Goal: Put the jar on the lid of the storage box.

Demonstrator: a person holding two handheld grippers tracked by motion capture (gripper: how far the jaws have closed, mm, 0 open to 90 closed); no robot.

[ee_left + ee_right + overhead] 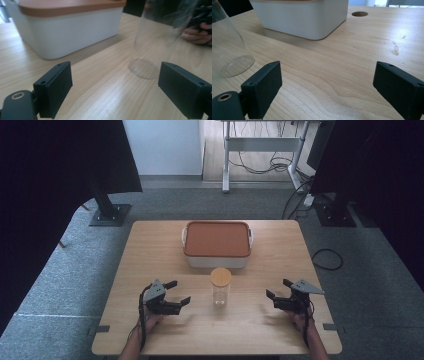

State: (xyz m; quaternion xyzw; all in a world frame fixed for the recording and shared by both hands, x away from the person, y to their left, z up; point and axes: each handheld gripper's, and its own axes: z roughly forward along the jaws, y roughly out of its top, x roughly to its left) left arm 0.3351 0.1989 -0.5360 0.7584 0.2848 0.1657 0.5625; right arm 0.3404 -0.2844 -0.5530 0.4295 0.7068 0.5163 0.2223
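Nothing gripped yet — left tool (176,292) and right tool (278,290) rest wide open, empty, flanking the lidded glass jar (220,287) at centre frame on the worktop (150,250). Next likely: close in on it.

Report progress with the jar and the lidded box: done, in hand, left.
Done: nothing visible. The glass jar stands upright, its wooden lid on, and the white box keeps its orange lid on. In hand: nothing; the left tongs and right tongs are open, flanking the jar without touching it. Left: any handling of jar or box.
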